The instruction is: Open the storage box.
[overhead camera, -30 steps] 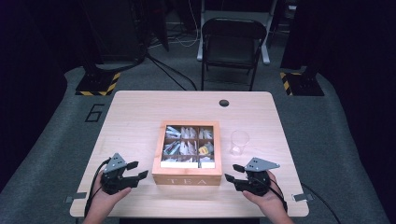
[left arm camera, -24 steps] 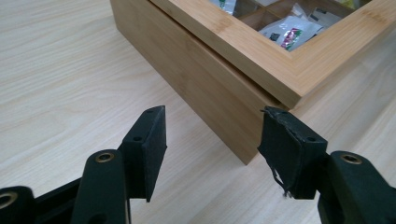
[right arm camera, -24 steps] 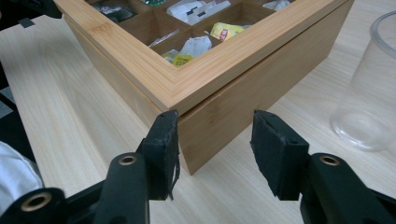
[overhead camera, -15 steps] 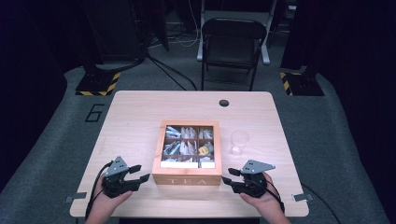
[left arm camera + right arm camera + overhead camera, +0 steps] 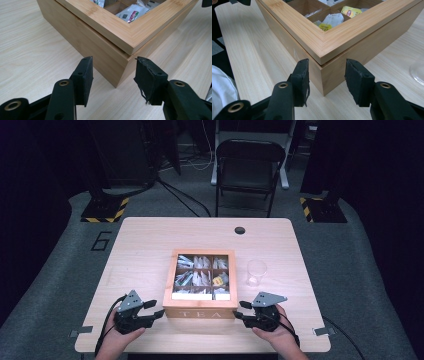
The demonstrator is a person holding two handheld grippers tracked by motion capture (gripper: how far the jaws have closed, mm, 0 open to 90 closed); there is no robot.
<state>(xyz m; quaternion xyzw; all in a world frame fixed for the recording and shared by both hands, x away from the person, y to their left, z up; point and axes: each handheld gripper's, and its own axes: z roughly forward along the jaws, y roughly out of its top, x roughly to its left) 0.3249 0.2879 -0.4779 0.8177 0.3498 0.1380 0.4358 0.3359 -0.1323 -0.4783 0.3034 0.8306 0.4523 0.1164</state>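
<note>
the wooden tea box (image 5: 201, 307) sits flat near my edge of the table, square and pale, its window-framed lid closed, "tea" lettered on its front wall. through the lid i see six compartments holding tea bags (image 5: 194, 278), one yellow (image 5: 218, 281).

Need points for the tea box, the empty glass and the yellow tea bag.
tea box (image 5: 200, 312): high view, on its front wall with the lettering.
glass (image 5: 256, 272): high view, on its clear side wall, right of the box.
yellow tea bag (image 5: 351, 11): right gripper view, on the packet's face, inside a compartment.
</note>
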